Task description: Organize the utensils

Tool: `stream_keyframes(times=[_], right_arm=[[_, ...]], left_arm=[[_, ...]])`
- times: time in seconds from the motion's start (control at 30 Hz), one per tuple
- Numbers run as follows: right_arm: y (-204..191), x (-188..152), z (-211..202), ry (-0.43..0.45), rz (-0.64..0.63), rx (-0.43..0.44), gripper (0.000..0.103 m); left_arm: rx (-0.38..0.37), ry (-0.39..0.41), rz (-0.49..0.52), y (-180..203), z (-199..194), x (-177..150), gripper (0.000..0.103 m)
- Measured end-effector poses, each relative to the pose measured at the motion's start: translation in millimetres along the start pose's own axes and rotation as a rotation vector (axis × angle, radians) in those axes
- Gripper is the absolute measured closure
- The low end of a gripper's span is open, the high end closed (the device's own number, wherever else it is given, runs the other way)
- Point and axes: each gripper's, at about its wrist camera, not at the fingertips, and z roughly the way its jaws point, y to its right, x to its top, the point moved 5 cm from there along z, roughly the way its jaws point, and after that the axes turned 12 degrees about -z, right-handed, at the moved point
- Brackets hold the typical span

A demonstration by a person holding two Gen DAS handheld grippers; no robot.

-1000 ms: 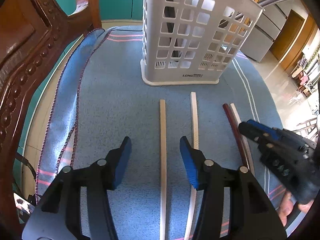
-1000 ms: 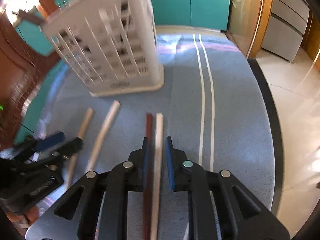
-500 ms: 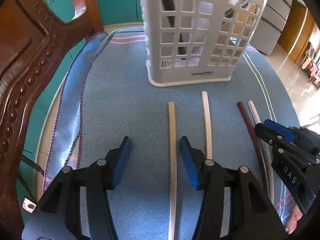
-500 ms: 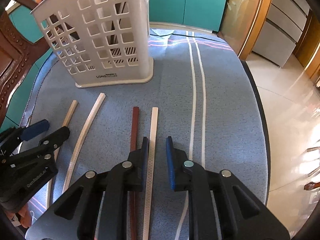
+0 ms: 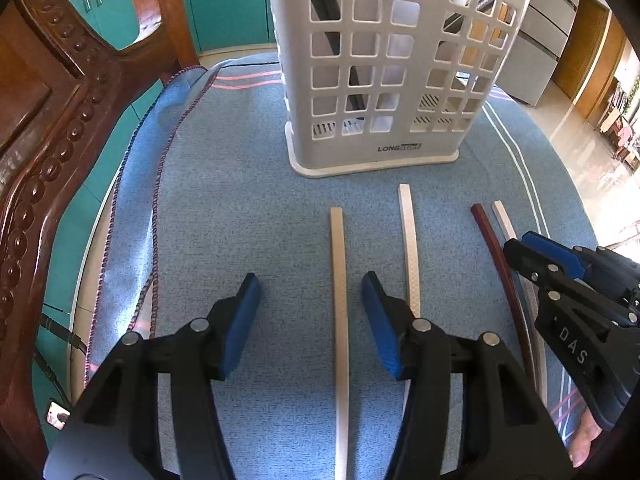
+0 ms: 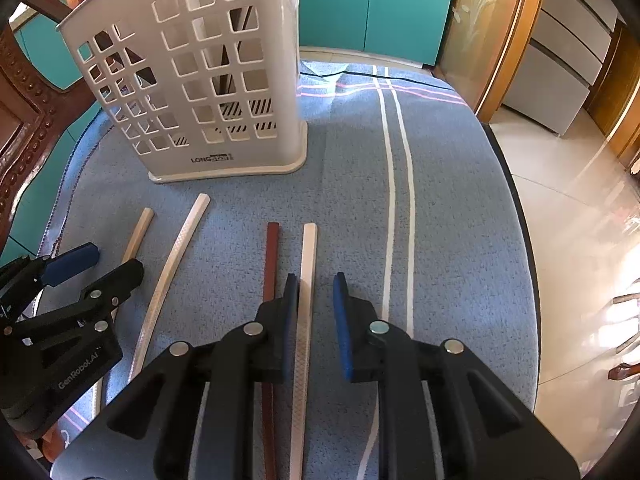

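Observation:
A white slotted utensil basket stands at the back of the blue cloth, with a dark stick inside showing through its holes. In front of it several chopsticks lie side by side. My left gripper is open, and a beige chopstick lies between its jaws, untouched. A white chopstick lies just right of it. My right gripper is narrowly open over another white chopstick, with a gap at the right pad. A dark red chopstick lies left of its jaws.
A carved wooden chair rises close on the left. The blue cloth with white stripes covers a round table whose edge drops to a tiled floor on the right. Teal cabinets stand behind the basket.
Both views have steadied and tilted up a little, so the basket looks nearer. The beige chopstick sits closer to the left gripper's right pad. Nothing was gripped.

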Motion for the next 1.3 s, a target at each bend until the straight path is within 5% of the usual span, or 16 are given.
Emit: stream_keyframes(times=[0.17, 0.27, 0.33, 0.5, 0.7, 0.93, 1.17, 1.3], right_arm=[[0, -1, -2, 0.001, 0.006, 0.016, 0.084], [5, 1, 0, 0.004, 0.01, 0.042, 0.095], [5, 1, 0, 0.008, 0.011, 0.056, 0.095], [9, 4, -9, 0.055, 0.027, 0.094, 0.096], [16, 17, -68, 0.222, 0.012, 0.14, 0.096], [26, 22, -161, 0.438, -0.005, 0.209, 0.096], [28, 38, -211, 0.575, 0.027, 0.24, 0.096], [29, 49, -227, 0.606, 0.028, 0.236, 0.096]], left_arm=[[-0.012, -0.006, 0.004, 5, 5, 7, 0.053], [-0.024, -0.005, 0.02, 10, 5, 9, 0.068], [-0.033, -0.005, 0.033, 14, 6, 10, 0.088], [-0.058, 0.013, 0.03, 20, 2, 14, 0.096], [-0.112, 0.154, 0.036, 24, -49, 27, 0.096], [-0.308, 0.345, -0.014, 5, -158, 53, 0.096], [-0.44, 0.662, -0.119, -11, -263, 95, 0.096], [-0.473, 0.799, -0.24, -26, -287, 121, 0.096]])
